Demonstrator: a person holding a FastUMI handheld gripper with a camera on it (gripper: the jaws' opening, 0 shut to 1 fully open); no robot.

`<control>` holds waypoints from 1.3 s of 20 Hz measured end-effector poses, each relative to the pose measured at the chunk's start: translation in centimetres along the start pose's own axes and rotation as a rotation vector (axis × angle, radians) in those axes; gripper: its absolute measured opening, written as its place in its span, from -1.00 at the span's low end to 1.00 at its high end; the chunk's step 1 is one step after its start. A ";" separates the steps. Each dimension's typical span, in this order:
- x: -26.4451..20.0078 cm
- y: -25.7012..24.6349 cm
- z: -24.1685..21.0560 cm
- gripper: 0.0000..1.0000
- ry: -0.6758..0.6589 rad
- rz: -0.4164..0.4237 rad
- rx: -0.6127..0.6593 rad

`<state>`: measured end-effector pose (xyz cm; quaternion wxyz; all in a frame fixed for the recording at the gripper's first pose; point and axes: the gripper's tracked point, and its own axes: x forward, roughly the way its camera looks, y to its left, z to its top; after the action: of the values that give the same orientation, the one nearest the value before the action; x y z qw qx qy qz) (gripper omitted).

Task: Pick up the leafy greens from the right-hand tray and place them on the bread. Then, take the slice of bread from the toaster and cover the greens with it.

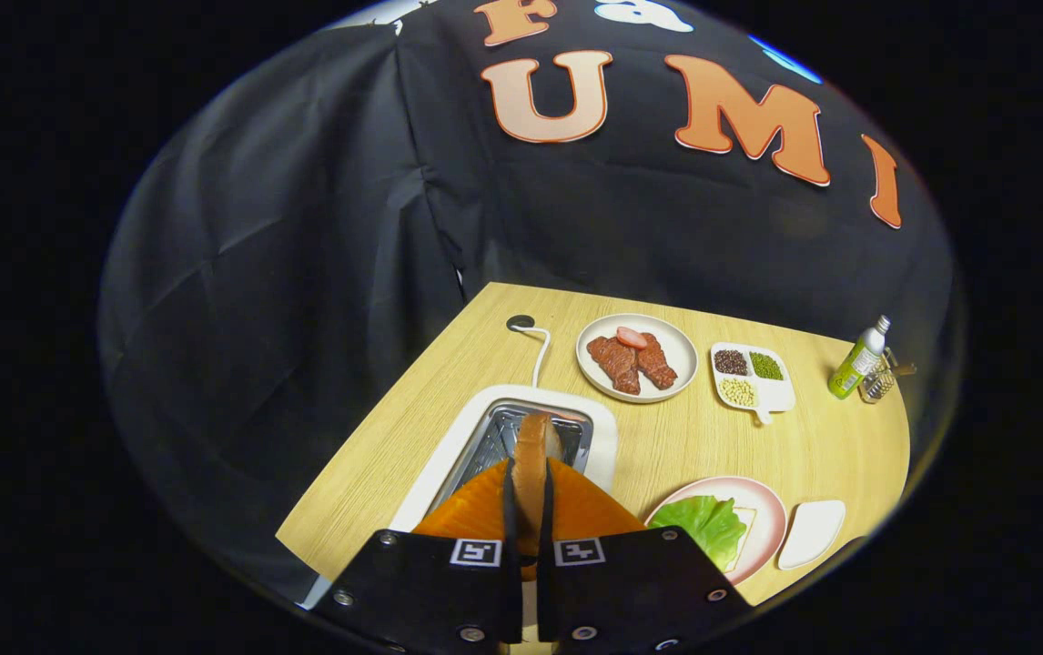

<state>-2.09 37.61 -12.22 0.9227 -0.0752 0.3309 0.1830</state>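
Observation:
My gripper (pixel 530 478) is shut on a slice of bread (pixel 532 450), which I see edge-on, upright between the two fingers. The slice's far end lies over the open slot of the white toaster (pixel 449 455) just ahead of the fingers; whether it is clear of the slot I cannot tell. To the right of the fingers, a green leaf (pixel 702 528) lies on another slice of bread (pixel 746 532) on a pink plate (pixel 772 505). A small white tray (pixel 811 532) sits empty just right of that plate.
Beyond the toaster are a round plate with meat slices (pixel 637 357), a divided dish of beans (pixel 749 375), a green bottle (pixel 858 359) and a small wire rack (pixel 881 382). The toaster's white cable (pixel 538 350) runs to the table's far edge.

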 end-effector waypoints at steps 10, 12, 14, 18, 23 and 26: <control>-2.6 -0.1 2.7 -0.87 -0.066 0.047 0.043; -3.3 -0.1 3.5 -0.87 -0.084 0.058 0.052; -4.0 -0.3 4.1 -0.87 -0.099 0.063 0.054; -5.1 -0.3 4.9 -0.87 -0.125 0.083 0.067; -6.6 -1.0 5.7 -0.87 -0.148 0.089 0.082; -7.6 -2.1 6.1 -0.87 -0.163 0.076 0.095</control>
<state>-3.12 35.03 -2.59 0.9415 -0.0039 0.2658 0.2073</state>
